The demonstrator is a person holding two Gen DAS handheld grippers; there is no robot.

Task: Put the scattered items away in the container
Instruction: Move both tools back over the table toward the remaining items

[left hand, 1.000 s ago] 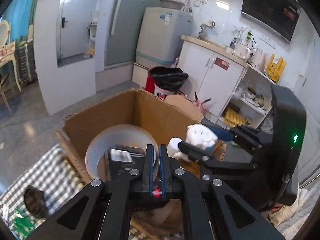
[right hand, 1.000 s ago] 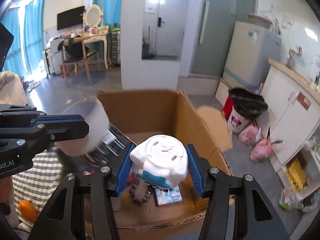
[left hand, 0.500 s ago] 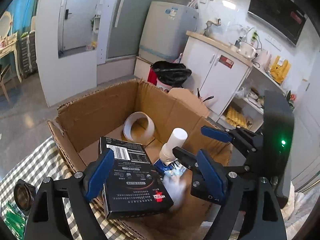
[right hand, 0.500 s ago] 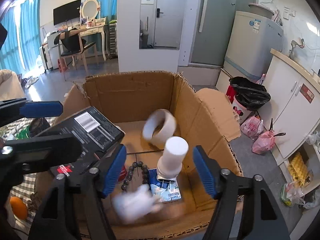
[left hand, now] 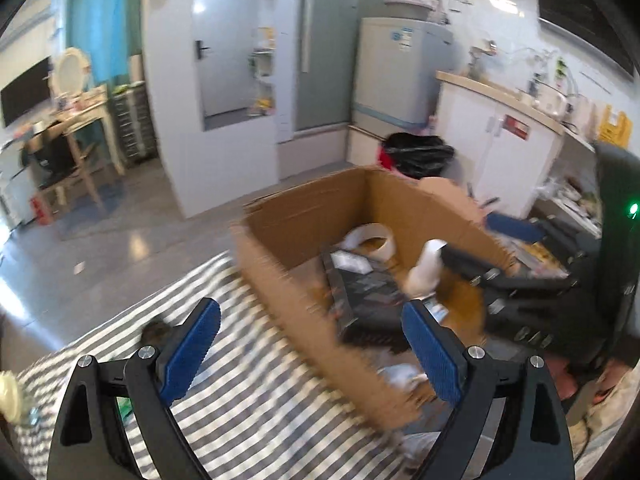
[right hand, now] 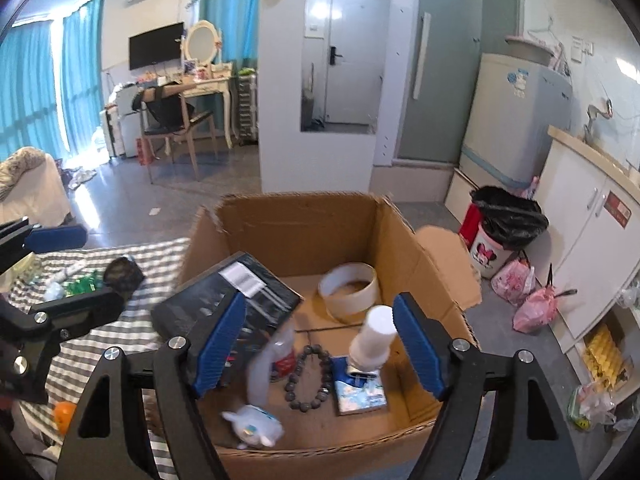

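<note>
Open cardboard box [right hand: 304, 220] holding tilted black carton [right hand: 228, 300], tape roll [right hand: 348, 286], bead bracelet [right hand: 308, 376], white toy [right hand: 252, 428].

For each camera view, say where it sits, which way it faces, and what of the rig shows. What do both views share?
Left wrist: on the left gripper, above the striped cloth, facing the cardboard box; the right gripper shows.
Right wrist: on the right gripper, looking down into the box; the left gripper shows.
Shared: box, tape roll, black carton.
</note>
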